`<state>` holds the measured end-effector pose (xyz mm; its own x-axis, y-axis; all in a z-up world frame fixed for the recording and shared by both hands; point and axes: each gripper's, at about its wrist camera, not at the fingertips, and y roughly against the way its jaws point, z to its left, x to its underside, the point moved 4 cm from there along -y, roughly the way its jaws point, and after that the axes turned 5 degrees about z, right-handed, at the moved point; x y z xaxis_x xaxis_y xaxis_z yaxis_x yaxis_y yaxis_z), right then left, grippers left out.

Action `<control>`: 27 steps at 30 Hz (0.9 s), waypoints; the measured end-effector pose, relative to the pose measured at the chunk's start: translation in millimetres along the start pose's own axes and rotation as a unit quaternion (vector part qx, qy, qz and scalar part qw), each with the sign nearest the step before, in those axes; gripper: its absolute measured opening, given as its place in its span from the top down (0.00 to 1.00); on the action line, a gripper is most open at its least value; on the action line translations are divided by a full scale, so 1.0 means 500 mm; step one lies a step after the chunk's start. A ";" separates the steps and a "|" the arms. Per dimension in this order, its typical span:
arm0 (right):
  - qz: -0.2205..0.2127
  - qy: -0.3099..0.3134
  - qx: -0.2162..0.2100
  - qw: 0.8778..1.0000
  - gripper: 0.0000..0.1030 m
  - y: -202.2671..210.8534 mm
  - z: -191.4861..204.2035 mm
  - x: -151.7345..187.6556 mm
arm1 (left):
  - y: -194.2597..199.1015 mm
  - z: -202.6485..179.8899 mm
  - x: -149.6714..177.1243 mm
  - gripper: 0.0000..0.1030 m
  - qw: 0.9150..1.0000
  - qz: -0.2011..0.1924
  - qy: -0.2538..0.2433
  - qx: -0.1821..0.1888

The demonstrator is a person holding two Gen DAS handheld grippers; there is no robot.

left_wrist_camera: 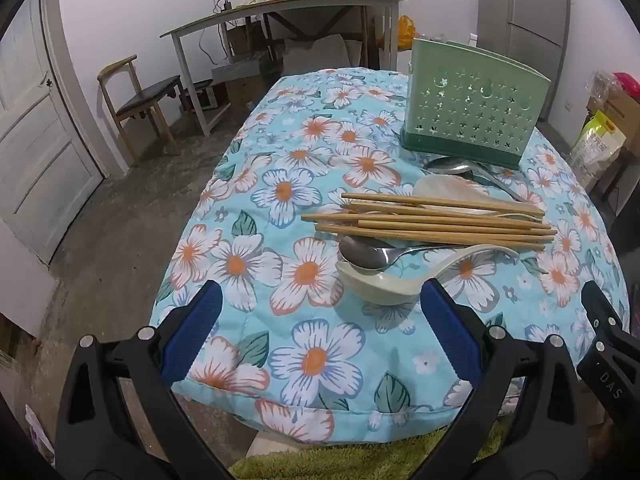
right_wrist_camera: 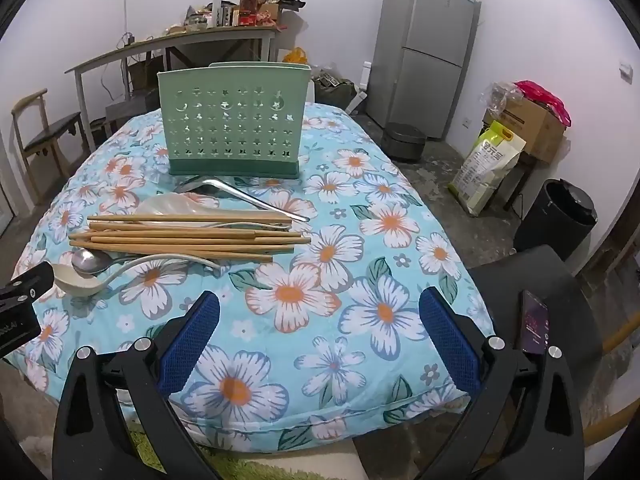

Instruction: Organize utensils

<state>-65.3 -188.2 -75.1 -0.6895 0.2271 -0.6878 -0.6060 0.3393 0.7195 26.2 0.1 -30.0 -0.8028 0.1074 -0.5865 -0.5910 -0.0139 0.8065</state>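
A pile of utensils lies on the floral cloth: several wooden chopsticks (left_wrist_camera: 432,220) (right_wrist_camera: 188,236), a steel spoon (left_wrist_camera: 368,256) (right_wrist_camera: 90,261), a cream ladle-shaped spoon (left_wrist_camera: 384,280) (right_wrist_camera: 76,280), a pale rice paddle (left_wrist_camera: 444,190) (right_wrist_camera: 176,205) and a steel ladle (left_wrist_camera: 456,168) (right_wrist_camera: 240,196). Behind them stands a green perforated utensil holder (left_wrist_camera: 472,108) (right_wrist_camera: 234,128). My left gripper (left_wrist_camera: 320,304) is open, just short of the cream spoon. My right gripper (right_wrist_camera: 320,308) is open over bare cloth, right of the pile. Neither holds anything.
The covered table (left_wrist_camera: 256,360) (right_wrist_camera: 360,360) drops off at its near and side edges. A chair (left_wrist_camera: 140,100), a cluttered side table (left_wrist_camera: 280,8), a fridge (right_wrist_camera: 432,40), boxes and a bag (right_wrist_camera: 492,164), a black bin (right_wrist_camera: 560,216) and a phone (right_wrist_camera: 534,324) surround it.
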 end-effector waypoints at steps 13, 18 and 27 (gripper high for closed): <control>-0.005 0.001 0.000 1.000 0.06 0.002 0.026 -0.015 | -0.006 0.007 -0.003 0.07 1.000 -0.005 0.002 0.002; -0.012 0.006 -0.011 1.000 0.06 0.002 0.020 -0.010 | 0.002 0.009 -0.003 0.07 1.000 -0.007 0.004 0.001; -0.018 0.008 -0.012 1.000 0.06 0.007 0.023 -0.012 | 0.014 0.011 -0.005 0.07 1.000 -0.013 0.002 -0.002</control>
<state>-58.8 -178.1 -69.4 -0.6741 0.1999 -0.7111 -0.6389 0.3253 0.6971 24.4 5.4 -22.3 -0.7873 0.1039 -0.6078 -0.6123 -0.0150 0.7905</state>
